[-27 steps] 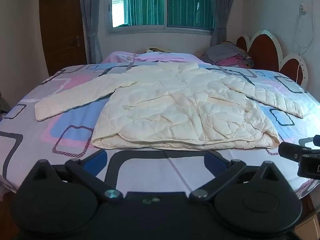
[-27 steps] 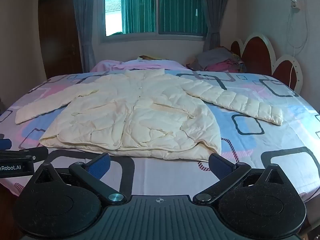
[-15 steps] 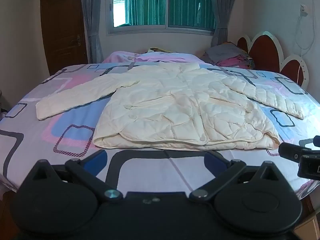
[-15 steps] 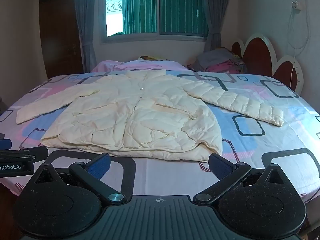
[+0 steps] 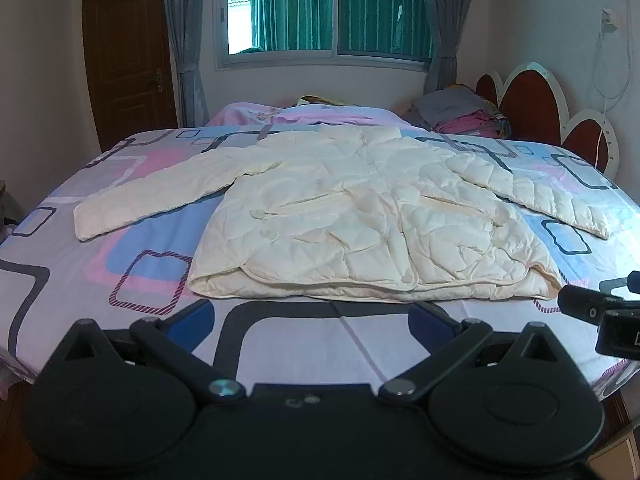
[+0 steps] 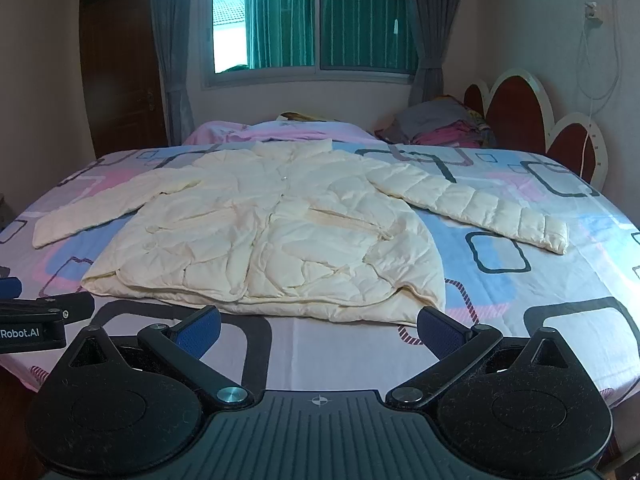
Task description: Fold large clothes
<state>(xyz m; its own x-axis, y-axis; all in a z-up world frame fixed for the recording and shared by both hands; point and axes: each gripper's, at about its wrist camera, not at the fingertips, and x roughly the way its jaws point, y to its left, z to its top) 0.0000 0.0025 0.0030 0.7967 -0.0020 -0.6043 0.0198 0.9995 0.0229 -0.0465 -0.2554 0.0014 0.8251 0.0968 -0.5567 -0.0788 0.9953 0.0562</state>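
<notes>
Cream quilted fabric fills the middle of the bed (image 5: 280, 344): a puffer jacket (image 5: 360, 224) lies face up on the patterned sheet, closed down the front, collar toward the window (image 5: 332, 8) and hem nearest the cameras. Both sleeves are spread wide, the left sleeve (image 5: 156, 200) reaching toward the door side and the right sleeve (image 6: 476, 204) stretching toward the scalloped headboard (image 6: 532, 120).

No fold appears to have been made yet. The likely first step is to bring a sleeve across the body, and doing it well probably means pinching near the cuff, lifting just enough to clear the padded chest, and laying the sleeve straight so the shoulder seam forms a clean edge. Thick filling tends to spring back, so a firm bite through both layers of the cuff would help, and the slick shell may slide on the sheet if dragged rather than lifted.

The left gripper (image 5: 310, 322) and the right gripper (image 6: 318, 326) both hang over the near edge of the bed, short of the hem, angled downward. Each has its blue-padded fingers (image 6: 198, 326) spread fully apart, with nothing between them and nothing touched.
</notes>
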